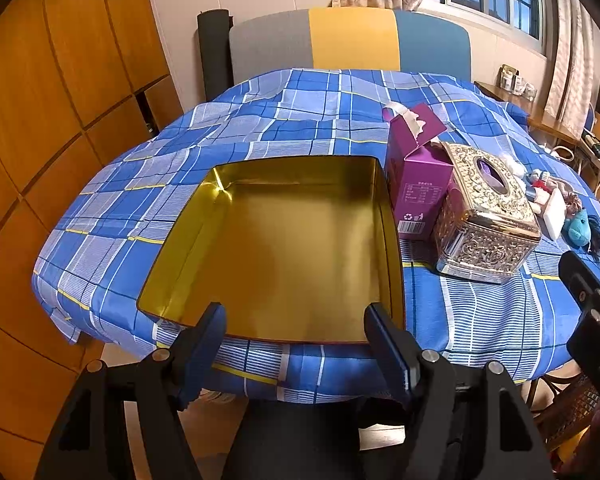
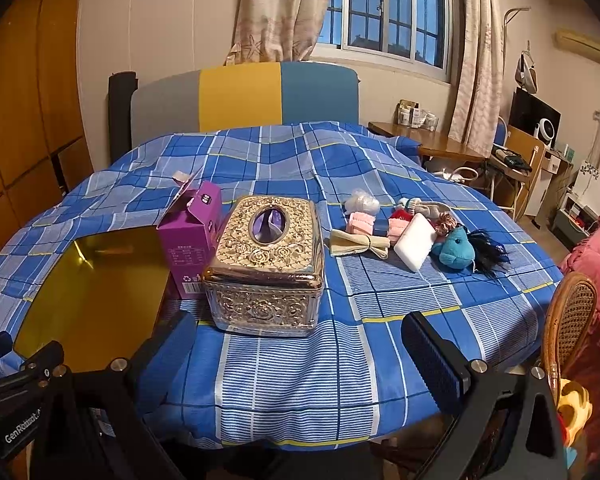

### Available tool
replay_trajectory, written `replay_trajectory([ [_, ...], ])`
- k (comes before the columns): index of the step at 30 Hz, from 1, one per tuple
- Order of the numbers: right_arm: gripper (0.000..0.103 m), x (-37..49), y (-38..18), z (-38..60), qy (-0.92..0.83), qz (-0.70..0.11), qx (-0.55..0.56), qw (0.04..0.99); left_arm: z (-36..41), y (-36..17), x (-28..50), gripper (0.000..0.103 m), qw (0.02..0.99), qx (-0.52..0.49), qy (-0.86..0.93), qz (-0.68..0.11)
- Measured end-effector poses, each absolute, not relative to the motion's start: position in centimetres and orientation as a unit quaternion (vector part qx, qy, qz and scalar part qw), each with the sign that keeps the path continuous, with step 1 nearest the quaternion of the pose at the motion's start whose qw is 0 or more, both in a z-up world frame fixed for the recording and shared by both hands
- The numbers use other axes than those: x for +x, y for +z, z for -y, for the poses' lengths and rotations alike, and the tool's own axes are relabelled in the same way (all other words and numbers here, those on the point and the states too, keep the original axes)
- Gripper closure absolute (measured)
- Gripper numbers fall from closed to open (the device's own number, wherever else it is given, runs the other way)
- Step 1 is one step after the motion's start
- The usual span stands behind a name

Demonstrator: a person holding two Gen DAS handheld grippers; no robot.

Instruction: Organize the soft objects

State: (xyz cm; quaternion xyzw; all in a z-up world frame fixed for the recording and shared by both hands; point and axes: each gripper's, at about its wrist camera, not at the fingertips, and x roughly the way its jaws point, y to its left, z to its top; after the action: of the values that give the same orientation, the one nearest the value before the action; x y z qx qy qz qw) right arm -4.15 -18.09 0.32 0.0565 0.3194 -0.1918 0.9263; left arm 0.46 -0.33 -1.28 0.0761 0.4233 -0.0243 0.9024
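An empty gold metal tin (image 1: 284,256) (image 2: 92,292) lies open on the blue plaid cloth. My left gripper (image 1: 294,320) hangs open over its near rim, nothing between the fingers. Soft items sit in a cluster at the right: a blue plush toy (image 2: 458,253) (image 1: 580,229), a white sponge block (image 2: 415,242), pink folded cloths (image 2: 361,222), a beige rolled cloth (image 2: 358,245) and a grey fluffy ball (image 2: 363,200). My right gripper (image 2: 300,328) stands open above the table's near edge, in front of the ornate box, holding nothing.
An ornate gold tissue box (image 2: 266,268) (image 1: 486,220) and an opened purple carton (image 2: 192,240) (image 1: 418,184) stand between the tin and the soft items. A colour-block chair back (image 2: 244,96) is behind the table. A wicker chair (image 2: 568,320) stands at the right.
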Motion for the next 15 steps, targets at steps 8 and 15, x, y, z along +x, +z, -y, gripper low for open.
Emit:
replay_trajectory([
  [8,0.000,-4.07,0.27,18.07,-0.192,-0.321,0.055,0.926,0.44,-1.41,0.59,0.031,0.901,0.077,-0.024,-0.426],
  [15,0.000,-4.08,0.24,18.03,-0.192,-0.324,0.053,0.925,0.58,-1.52,0.43,0.031,0.901,0.077,-0.025,-0.427],
])
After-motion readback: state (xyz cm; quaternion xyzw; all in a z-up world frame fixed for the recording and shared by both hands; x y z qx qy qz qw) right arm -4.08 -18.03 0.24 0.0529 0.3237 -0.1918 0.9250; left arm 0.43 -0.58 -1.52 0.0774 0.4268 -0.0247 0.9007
